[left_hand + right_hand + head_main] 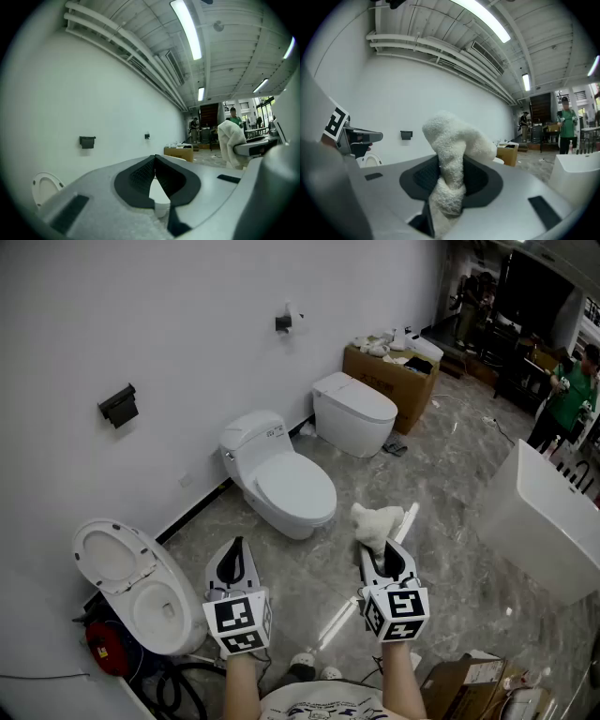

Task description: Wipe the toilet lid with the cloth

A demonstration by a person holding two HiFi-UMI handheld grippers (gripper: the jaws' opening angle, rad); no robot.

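Three white toilets stand along the wall. The middle toilet has its lid down, and so does the far one. The near left toilet has its lid up. My right gripper is shut on a white fluffy cloth, held in the air right of the middle toilet; the cloth bunches up between the jaws. My left gripper hangs shut and empty in front of the middle toilet, its jaws meeting at the tips. The cloth also shows in the left gripper view.
A cardboard box with things on top stands past the far toilet. A white tub is at the right. A person in green stands far right. A red object and cables lie by the near toilet. Black fixtures hang on the wall.
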